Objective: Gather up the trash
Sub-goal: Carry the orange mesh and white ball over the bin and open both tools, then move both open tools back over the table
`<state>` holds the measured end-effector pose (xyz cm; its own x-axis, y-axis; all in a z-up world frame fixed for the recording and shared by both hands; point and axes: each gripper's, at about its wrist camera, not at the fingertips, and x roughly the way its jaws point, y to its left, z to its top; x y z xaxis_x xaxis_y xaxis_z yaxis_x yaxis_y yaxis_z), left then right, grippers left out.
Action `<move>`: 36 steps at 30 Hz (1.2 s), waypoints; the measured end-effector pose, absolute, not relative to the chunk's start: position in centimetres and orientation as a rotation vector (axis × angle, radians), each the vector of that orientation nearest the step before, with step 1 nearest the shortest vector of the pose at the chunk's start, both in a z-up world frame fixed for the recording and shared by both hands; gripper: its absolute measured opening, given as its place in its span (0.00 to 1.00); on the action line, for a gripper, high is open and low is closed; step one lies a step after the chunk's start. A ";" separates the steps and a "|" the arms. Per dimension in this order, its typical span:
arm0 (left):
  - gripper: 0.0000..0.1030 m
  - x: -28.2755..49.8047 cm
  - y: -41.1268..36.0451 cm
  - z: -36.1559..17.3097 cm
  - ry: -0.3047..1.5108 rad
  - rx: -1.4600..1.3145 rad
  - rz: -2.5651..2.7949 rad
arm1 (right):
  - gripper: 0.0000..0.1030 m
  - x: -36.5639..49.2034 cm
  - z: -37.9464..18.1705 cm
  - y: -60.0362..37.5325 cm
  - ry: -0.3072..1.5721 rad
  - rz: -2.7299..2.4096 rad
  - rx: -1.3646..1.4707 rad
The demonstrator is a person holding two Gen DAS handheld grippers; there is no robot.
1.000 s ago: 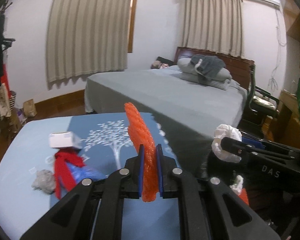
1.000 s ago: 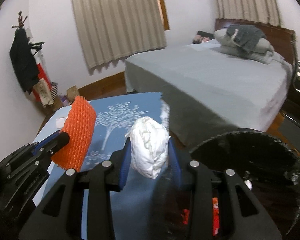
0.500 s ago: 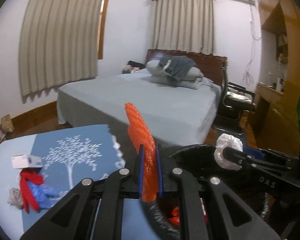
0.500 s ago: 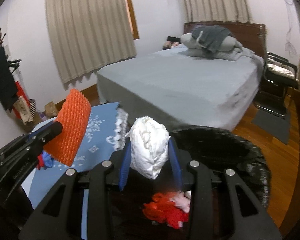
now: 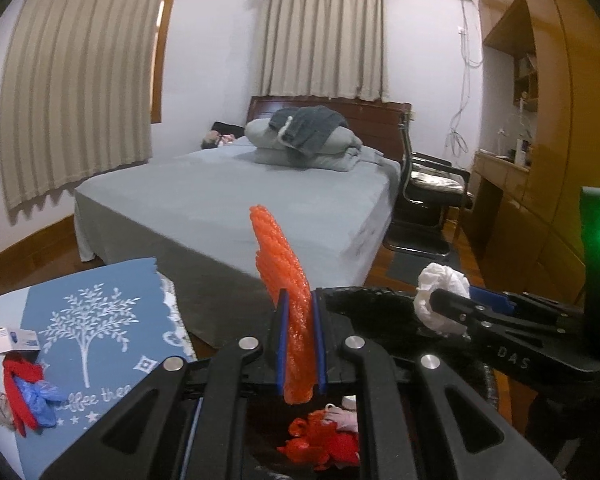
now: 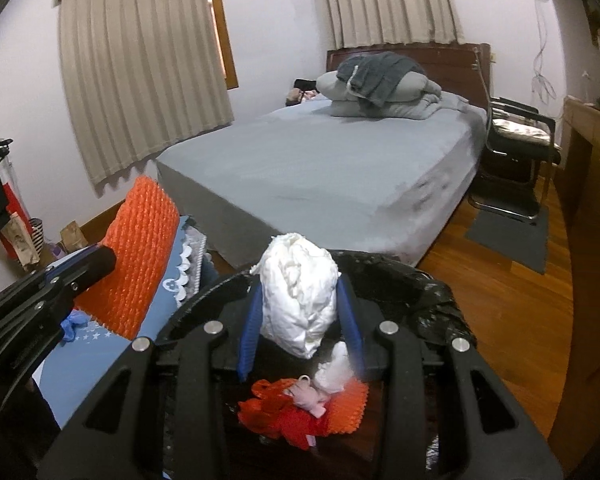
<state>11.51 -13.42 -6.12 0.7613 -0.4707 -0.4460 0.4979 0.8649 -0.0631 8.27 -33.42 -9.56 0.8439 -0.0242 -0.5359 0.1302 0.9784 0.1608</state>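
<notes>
Left tool (image 5: 299, 350) clamped on orange foam netting (image 5: 281, 276), right tool (image 6: 300, 330) gripping a white paper wad (image 6: 298, 300), both over the black-lined bin (image 6: 428, 292).

The bin (image 6: 432, 296) stands near, right of the surface (image 5: 112, 364) and before the bed (image 6: 332, 168). Trash (image 6: 300, 408) lies in the bin. A box (image 5: 12, 340) and glove (image 5: 40, 396) lie on the surface's left. A chair (image 6: 516, 136) stands right of the bed.

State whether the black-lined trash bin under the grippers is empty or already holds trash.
Already holds trash. The trash bin contains red crumpled plastic, orange foam netting and white scraps.
</notes>
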 end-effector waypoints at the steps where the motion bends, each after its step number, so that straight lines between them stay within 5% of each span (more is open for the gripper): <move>1: 0.11 11.4 -13.8 -6.2 0.471 0.063 -0.535 | 0.34 8.1 -9.7 -33.7 0.562 -0.088 0.197; 15: 0.14 11.9 -17.3 -8.6 0.564 0.060 -0.647 | 0.37 7.3 -11.2 -36.6 0.587 -0.169 0.229; 16: 0.18 12.0 -17.4 -8.7 0.572 0.060 -0.655 | 0.39 7.4 -11.4 -36.7 0.592 -0.171 0.231; 18: 0.45 12.2 -17.3 -9.0 0.584 0.057 -0.653 | 0.51 7.5 -11.6 -36.7 0.600 -0.179 0.235; 26: 0.70 12.9 -14.1 -8.5 0.572 0.009 -0.568 | 0.89 7.2 -11.4 -36.3 0.580 -0.209 0.218; 30: 0.84 13.3 -11.0 -8.0 0.538 -0.003 -0.470 | 0.94 7.1 -11.1 -35.4 0.557 -0.188 0.198; 36: 0.87 14.0 -5.1 -7.8 0.518 -0.016 -0.331 | 0.95 8.2 -10.2 -32.7 0.545 -0.121 0.204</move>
<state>14.04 -5.09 -7.81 0.8168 -0.3145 -0.4837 0.3067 0.9468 -0.0977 8.23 -32.67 -10.22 0.8488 -0.0604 -0.5253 0.1682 0.9727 0.1599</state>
